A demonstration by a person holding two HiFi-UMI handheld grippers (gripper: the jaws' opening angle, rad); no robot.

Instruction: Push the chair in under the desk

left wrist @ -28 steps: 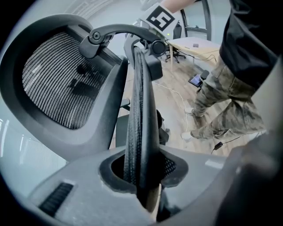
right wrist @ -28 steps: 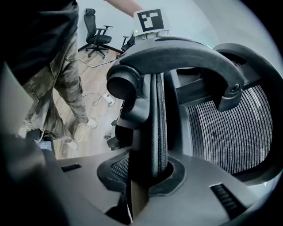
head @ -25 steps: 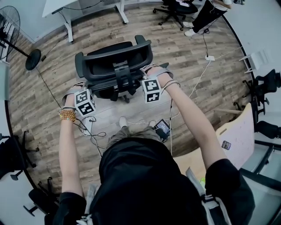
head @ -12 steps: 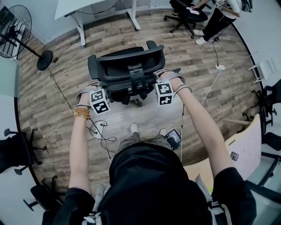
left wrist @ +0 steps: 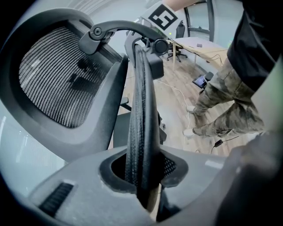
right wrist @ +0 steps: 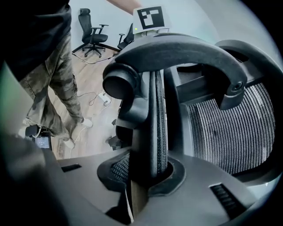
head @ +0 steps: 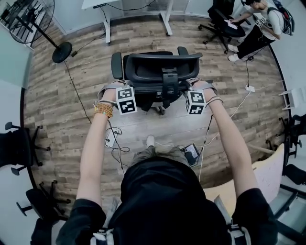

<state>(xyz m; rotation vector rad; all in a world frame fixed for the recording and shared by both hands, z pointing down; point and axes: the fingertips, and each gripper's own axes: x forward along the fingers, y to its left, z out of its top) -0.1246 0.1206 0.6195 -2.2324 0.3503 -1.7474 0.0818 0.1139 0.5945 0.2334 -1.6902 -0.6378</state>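
Chair [head: 143, 72]: backrest [head: 162, 61] clenched at either side by left tool [left wrist: 141, 176] and right tool [right wrist: 148, 176], for steering; counter [head: 95, 4] located beyond chair, not yet reached.

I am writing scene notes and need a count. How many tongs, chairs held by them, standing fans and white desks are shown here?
Tongs: 2 (left tongs, right tongs)
Held chairs: 1 (the chair, its backrest rim clamped by both)
Standing fans: 1 (the standing fan)
White desks: 1 (the white desk)
Total: 5
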